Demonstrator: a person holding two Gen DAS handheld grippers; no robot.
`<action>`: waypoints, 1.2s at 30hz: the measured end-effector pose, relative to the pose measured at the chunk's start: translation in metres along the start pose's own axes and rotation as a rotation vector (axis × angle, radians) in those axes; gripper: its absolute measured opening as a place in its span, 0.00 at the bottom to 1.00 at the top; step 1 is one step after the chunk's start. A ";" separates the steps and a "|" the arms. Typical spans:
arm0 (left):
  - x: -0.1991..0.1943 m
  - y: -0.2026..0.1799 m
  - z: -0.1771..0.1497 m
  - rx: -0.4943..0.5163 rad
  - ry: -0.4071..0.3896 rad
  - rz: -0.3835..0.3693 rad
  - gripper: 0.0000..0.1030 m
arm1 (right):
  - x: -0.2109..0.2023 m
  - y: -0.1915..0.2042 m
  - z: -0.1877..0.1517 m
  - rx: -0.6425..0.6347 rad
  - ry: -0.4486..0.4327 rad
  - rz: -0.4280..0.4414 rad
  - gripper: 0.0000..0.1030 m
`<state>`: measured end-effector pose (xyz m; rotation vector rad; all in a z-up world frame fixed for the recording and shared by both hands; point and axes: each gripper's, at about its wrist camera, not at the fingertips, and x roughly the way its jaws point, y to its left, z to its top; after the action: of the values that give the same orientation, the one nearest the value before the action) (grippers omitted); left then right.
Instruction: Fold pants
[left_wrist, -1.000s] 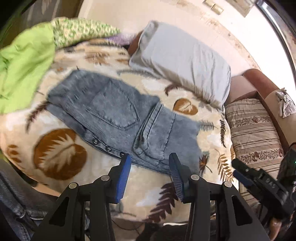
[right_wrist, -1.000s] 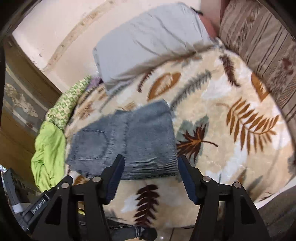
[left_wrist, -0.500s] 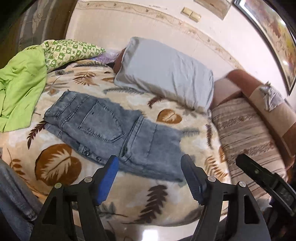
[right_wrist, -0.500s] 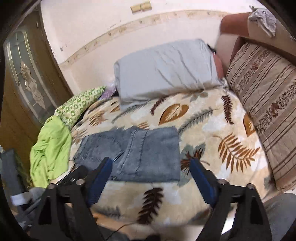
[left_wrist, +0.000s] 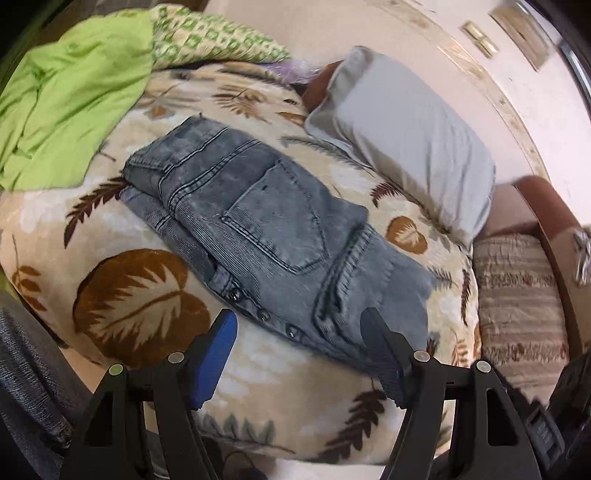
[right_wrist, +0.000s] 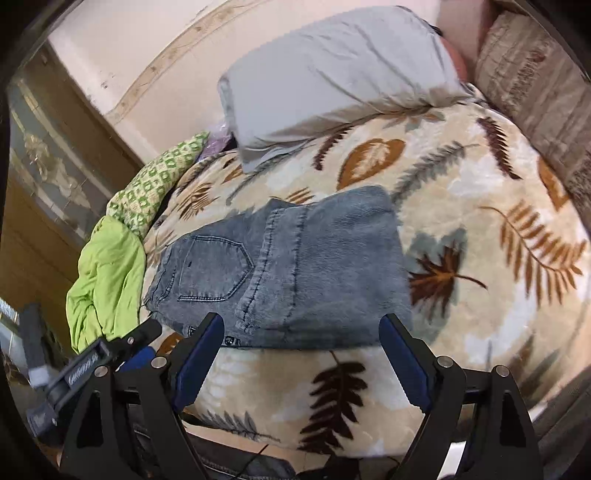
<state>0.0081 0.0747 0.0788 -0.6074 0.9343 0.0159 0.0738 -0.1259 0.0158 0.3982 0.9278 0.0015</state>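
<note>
Two grippers hang over the near edge of the bed, both with jaws spread and nothing between the pads. The left gripper (left_wrist: 299, 328) has its blue pads apart above the near rim of the jeans (left_wrist: 266, 236), by the row of metal buttons (left_wrist: 263, 314); its jaws have been opening within the last second and stand wide with only air between them. The right gripper (right_wrist: 301, 332) is wider still, its pads straddling the near edge of the jeans (right_wrist: 295, 269) without touching the cloth; its jaws too have been opening and grip nothing. In the right view the left gripper (right_wrist: 144, 345) shows at lower left, just beside the denim. The jeans lie folded into a compact block in the middle of the blanket (left_wrist: 147, 295), a cream fleece with brown leaves, back pocket (left_wrist: 277, 221) facing up and a folded-over leg covering the right part. Behind them a grey pillow (left_wrist: 406, 140) leans on the wall. A green cloth (left_wrist: 66, 96) lies heaped at the left, touching a green patterned cushion (left_wrist: 207, 37). A striped cushion (left_wrist: 517, 302) sits to the right, well apart from the jeans. More denim (left_wrist: 26, 369) shows at the lower left edge of the left view; whether it is a person's leg I cannot tell.
</note>
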 end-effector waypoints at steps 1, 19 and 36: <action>0.009 0.004 0.005 -0.022 0.007 -0.001 0.67 | 0.004 0.003 0.000 -0.018 0.003 0.000 0.85; 0.051 0.045 0.036 -0.231 0.043 -0.048 0.68 | 0.005 0.043 -0.005 -0.146 -0.021 -0.016 0.85; 0.096 0.123 0.073 -0.451 0.088 0.036 0.66 | 0.092 0.066 0.021 -0.138 0.073 0.128 0.85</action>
<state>0.0875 0.1898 -0.0211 -1.0142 1.0352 0.2393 0.1570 -0.0555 -0.0228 0.3302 0.9669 0.1967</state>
